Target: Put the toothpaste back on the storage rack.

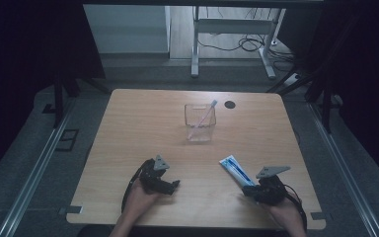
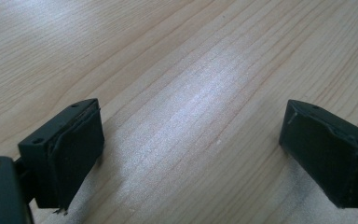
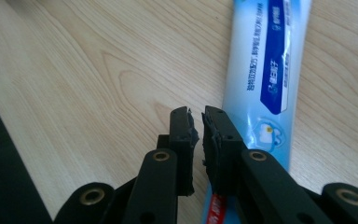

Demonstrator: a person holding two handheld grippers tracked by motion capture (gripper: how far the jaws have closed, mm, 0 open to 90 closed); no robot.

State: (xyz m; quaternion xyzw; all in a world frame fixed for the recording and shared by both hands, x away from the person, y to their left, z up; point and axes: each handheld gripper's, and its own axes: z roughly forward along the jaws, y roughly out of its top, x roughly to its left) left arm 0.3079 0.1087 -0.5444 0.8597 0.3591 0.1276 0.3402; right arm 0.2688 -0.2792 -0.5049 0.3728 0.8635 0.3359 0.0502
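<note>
The toothpaste tube [image 1: 236, 171] lies flat on the bench [image 1: 143, 128], its long axis slanting from the right hand-held gripper [image 3: 198, 128] up toward the clear cup [image 1: 200, 123]. That gripper sits right over the tube's near end, jaws clenched together with nothing between them. The left hand-held gripper [image 2: 191, 144], released wide, rests well apart.

The table [image 1: 143, 128] was pale wood-grain, smooth with a soft sheen. The toothpaste tube [image 3: 265, 70] looked like glossy printed plastic, blue and white. The cup [image 1: 200, 123] was clear, glass or plastic I couldn't tell. The right gripper [image 3: 198, 128] was matt black, its pads rough and frayed at the edges.
</note>
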